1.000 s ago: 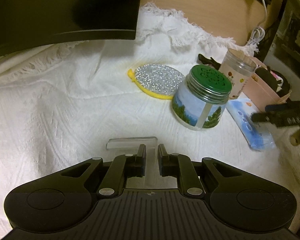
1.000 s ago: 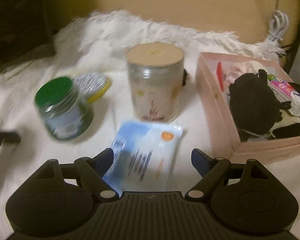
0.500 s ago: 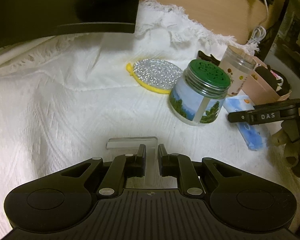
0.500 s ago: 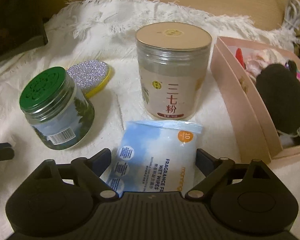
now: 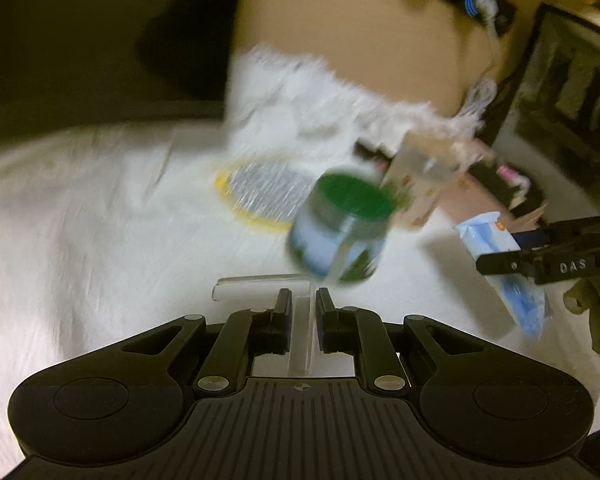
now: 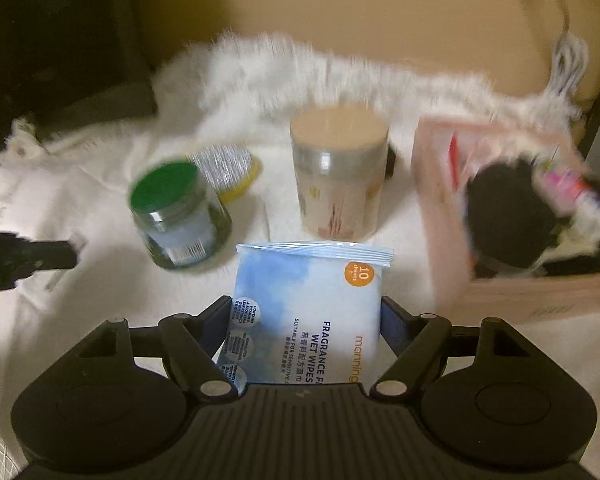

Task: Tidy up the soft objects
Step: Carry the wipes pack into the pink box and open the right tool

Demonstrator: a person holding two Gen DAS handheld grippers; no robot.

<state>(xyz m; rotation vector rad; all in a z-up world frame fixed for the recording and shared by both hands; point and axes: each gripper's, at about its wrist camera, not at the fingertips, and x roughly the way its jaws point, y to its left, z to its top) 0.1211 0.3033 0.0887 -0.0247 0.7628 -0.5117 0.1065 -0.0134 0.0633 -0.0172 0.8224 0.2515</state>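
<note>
**Wet wipes pack gripped, pink box next**

A white fringed cloth [image 6: 80, 208] covers the whole work surface, and everything else is placed here against the pink box [image 6: 440, 216] that stands open at its right side. Inside the box lie a black plush item [image 6: 508, 216] and a pink-printed packet [image 6: 568, 184], both blurred. Just left of the box stands a tall clear canister with a tan lid [image 6: 340, 176]. Further left sits a green-lidded glass jar [image 6: 180, 216], and behind the jar, furthest from the box, a glittery silver pad with a yellow rim [image 6: 224, 168].

In front of the box and canister, the blue pack of fragrance-free wet wipes [image 6: 312, 304] sits between the fingers of the right gripper [image 6: 306, 312]. Its jaws have just been closing and now press the pack's two sides; the left wrist view shows the pack hanging clear of the cloth.

The left gripper [image 5: 302, 312] is nearly shut on a clear plastic T-shaped piece [image 5: 260, 282], far from the box.

The step in hand looks like carrying the wipes. The next move probably calls for swinging right over the box rim and letting go above the plush item.
</note>
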